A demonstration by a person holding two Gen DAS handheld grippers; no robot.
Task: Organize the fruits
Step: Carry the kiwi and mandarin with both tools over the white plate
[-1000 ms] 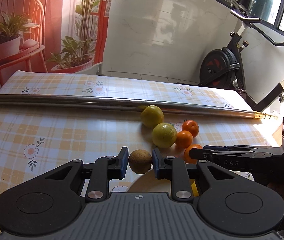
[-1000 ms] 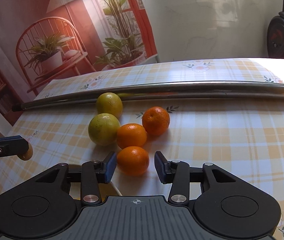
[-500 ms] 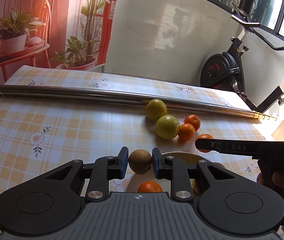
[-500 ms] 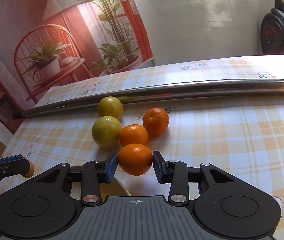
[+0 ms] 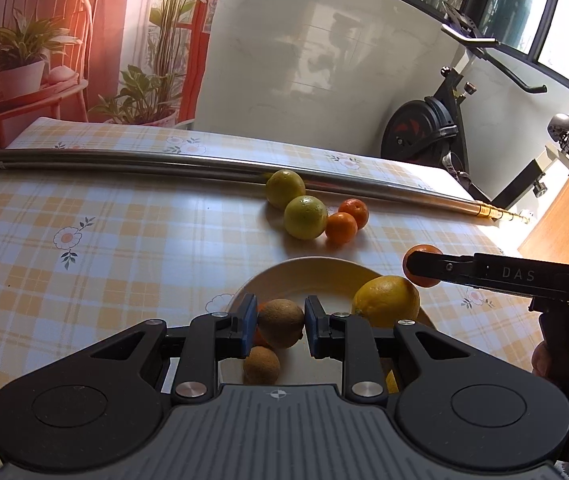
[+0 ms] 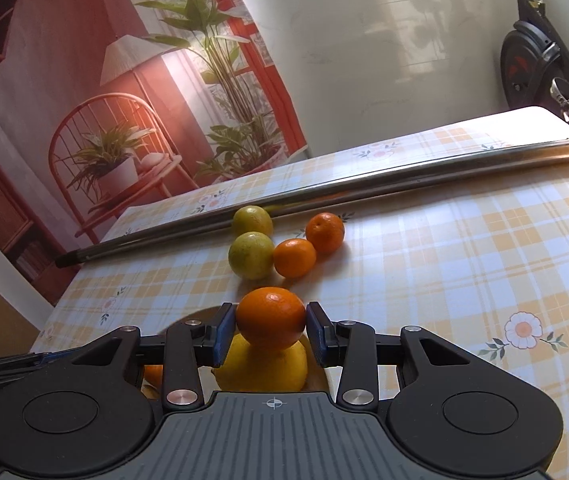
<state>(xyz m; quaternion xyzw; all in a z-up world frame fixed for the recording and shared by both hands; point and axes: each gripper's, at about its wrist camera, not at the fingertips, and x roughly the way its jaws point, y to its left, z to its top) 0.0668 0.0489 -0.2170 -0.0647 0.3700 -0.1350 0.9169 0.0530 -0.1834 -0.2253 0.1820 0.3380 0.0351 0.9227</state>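
Fruits now both lifted: my right gripper (image 6: pixel 271 330) has closed on the orange (image 6: pixel 271 318), carrying it above the near plate (image 5: pixel 304 270); my left gripper (image 5: pixel 277 328) clamps the kiwi (image 5: pixel 280 323) over it. Next: drop both.

I counted two brown kiwis (image 5: pixel 280 328), one big lemon (image 5: pixel 386 300), two greenish citrus (image 5: pixel 305 217), at least four oranges (image 6: pixel 271 318) with one half hidden, plus one plate (image 5: pixel 304 270) and one long metal pole (image 5: pixel 124 160).
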